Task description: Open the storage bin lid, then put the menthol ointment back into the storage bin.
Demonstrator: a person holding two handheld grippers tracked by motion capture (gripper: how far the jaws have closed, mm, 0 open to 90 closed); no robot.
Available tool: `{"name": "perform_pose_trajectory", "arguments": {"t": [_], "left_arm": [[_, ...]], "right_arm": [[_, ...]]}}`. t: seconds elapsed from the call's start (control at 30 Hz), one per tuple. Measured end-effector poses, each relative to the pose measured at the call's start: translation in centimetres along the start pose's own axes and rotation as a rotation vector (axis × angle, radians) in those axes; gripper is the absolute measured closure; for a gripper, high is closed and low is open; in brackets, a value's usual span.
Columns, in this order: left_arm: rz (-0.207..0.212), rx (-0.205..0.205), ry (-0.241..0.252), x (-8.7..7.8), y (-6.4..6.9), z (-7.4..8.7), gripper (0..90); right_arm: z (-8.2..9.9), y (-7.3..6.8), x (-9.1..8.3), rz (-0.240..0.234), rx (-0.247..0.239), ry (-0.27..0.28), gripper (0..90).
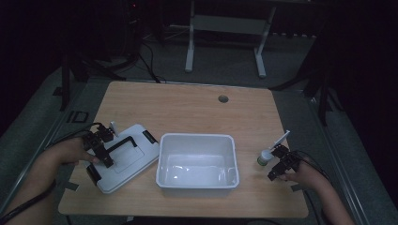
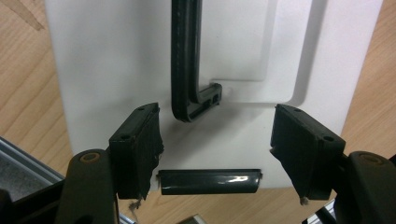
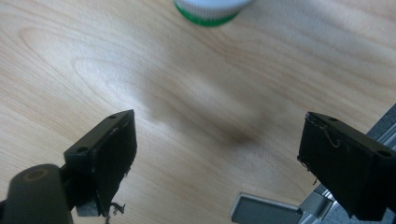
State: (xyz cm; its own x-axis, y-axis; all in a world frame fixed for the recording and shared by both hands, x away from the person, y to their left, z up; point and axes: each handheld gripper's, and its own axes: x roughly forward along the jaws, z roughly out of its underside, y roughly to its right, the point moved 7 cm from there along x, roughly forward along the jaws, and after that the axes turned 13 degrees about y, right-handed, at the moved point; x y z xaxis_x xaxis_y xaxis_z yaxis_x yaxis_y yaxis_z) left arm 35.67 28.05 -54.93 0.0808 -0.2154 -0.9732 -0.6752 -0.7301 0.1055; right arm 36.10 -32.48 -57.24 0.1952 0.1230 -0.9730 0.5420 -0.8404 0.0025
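A white bin lid (image 1: 136,161) with a black handle (image 1: 123,143) lies flat at the table's left. My left gripper (image 1: 101,149) hovers over its near-left part. In the left gripper view the jaws stand apart over the lid (image 2: 107,60), with the handle's bent end (image 2: 196,105) just ahead of them and a black latch (image 2: 208,181) at the lid's edge; the pads touch nothing. A small white bottle with a green band (image 1: 264,158) stands at the right. My right gripper (image 1: 280,164) is open just beside it, over bare wood, with the bottle's base (image 3: 210,10) ahead.
An open white bin (image 1: 162,161) sits in the middle of the table, between lid and bottle. A cable hole (image 1: 223,99) is at the back centre. The table's right edge and a metal rail (image 3: 322,203) lie close to my right gripper.
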Motion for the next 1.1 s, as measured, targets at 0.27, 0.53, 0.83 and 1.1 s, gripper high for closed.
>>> {"name": "perform_pose_trajectory", "arguments": {"t": [0.27, 0.53, 0.83, 1.1], "left_arm": [[-0.003, -0.004, 0.001, -0.1, 0.0, 0.1, 32.9], [0.0, 0.0, -0.006, -0.1, 0.1, 0.0, 32.9], [0.01, 0.001, -0.003, 0.0, 0.3, -0.1, 32.9], [0.005, 0.004, -0.013, 0.1, 0.3, 0.0, 32.8]], "right_arm": [[-1.5, 0.2, -0.6, -0.007, 0.012, 0.042, 13.6], [-3.1, 0.2, -1.0, -0.01, 0.008, 0.077, 13.5], [-5.1, -0.3, -0.9, -0.005, -0.036, 0.11, 21.1], [-6.0, -0.3, -0.2, -0.004, -0.039, 0.093, 27.8]]}}
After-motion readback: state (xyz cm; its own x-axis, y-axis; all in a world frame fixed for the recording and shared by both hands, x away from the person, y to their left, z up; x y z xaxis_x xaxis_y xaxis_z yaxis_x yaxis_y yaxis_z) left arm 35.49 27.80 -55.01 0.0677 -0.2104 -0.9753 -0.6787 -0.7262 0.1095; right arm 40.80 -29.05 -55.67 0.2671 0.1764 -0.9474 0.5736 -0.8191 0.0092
